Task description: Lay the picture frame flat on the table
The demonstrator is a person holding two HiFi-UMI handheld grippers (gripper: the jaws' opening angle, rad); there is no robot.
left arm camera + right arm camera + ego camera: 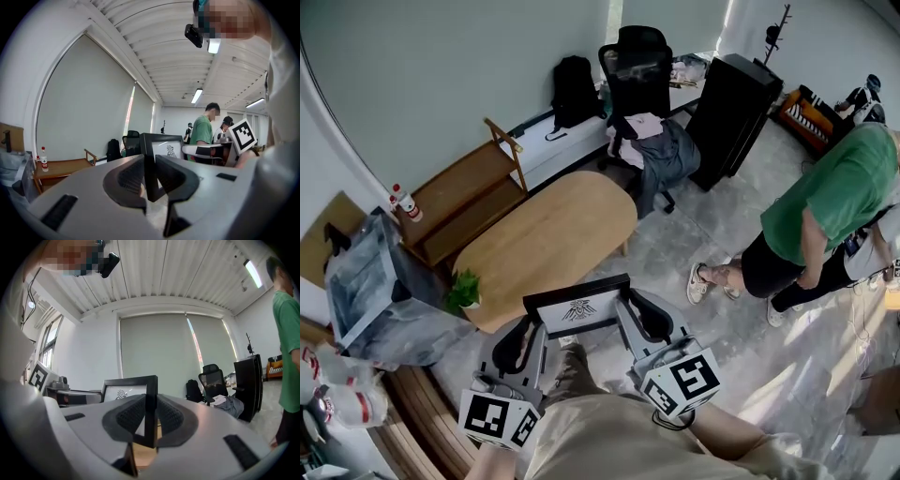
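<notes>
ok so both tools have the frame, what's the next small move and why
Probably carry the frame forward over the table, then begin tipping its top away. The left tool and right tool are each shut on a side edge, and the frame stands upright by the table's near end, not yet flat.

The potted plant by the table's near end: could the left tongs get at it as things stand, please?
Probably not yet: the left tongs are shut on the picture frame, which the right tongs also grip. The potted plant sits close by, with nothing between.
</notes>
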